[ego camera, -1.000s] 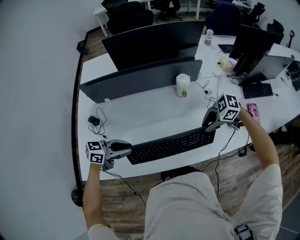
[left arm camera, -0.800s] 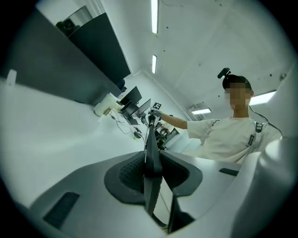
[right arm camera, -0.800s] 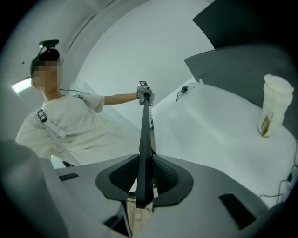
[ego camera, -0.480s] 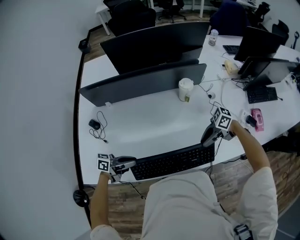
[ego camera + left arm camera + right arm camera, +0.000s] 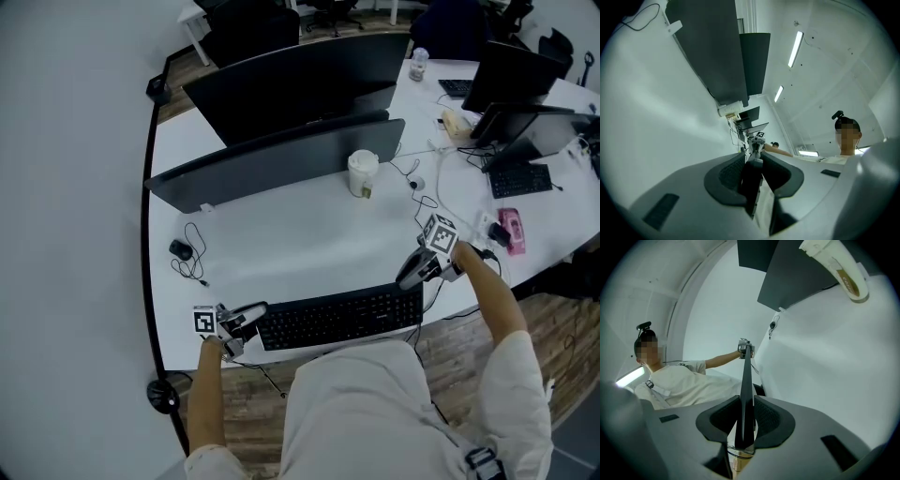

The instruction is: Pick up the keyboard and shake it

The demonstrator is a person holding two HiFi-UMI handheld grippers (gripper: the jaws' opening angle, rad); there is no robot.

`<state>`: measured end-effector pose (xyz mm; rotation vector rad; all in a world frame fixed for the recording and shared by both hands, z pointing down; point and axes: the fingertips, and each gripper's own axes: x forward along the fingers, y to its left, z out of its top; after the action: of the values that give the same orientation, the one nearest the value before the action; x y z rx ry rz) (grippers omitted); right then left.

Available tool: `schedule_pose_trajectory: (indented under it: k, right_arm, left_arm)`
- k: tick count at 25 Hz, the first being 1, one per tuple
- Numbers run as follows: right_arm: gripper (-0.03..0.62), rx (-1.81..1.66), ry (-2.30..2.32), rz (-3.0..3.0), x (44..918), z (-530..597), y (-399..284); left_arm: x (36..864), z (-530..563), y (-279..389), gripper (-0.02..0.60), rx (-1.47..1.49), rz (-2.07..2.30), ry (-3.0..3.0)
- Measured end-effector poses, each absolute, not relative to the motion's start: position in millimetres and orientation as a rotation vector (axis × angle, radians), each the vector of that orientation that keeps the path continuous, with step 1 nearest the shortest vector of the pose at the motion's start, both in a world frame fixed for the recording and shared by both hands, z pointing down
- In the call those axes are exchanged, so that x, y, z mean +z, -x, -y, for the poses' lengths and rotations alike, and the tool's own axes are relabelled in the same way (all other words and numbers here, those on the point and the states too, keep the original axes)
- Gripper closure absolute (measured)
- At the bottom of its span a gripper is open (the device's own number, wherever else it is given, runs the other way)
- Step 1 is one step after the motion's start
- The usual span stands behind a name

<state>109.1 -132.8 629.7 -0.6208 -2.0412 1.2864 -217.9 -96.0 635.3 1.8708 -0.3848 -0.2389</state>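
A black keyboard (image 5: 337, 319) is held by both ends over the front edge of the white table (image 5: 281, 239), close to my body. My left gripper (image 5: 246, 316) is shut on its left end and my right gripper (image 5: 412, 274) on its right end. In the left gripper view the keyboard (image 5: 751, 183) runs edge-on between the pads of the left gripper (image 5: 753, 161), with the other gripper at its far end. The right gripper view shows the same thin dark edge of the keyboard (image 5: 746, 390) clamped in the right gripper (image 5: 746, 414).
Two dark monitors (image 5: 281, 155) stand across the table behind a white cup (image 5: 361, 172). A mouse with a coiled cable (image 5: 180, 249) lies at the left. Cables, a pink object (image 5: 513, 230) and a second keyboard (image 5: 520, 178) lie at the right.
The keyboard has come down from a tilt, with its right end high, to about level. It has also moved toward my body and the table's front edge, both grippers still on its ends.
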Motion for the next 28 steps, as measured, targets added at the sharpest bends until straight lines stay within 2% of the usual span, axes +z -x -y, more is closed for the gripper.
schedule_pose_trajectory:
  k: [10,28]
  right_arm:
    - [0.47,1.538,0.555,2.004,638.3,172.8,-101.9]
    - [0.473,1.517,0.371,2.226,634.6,255.9,-89.9]
  left_arm:
    - [646.5,112.9,220.6,0.466,-0.342,0.384,-1.649]
    - [643.1,146.8,229.4,0.465,-0.463,0.521,-1.595]
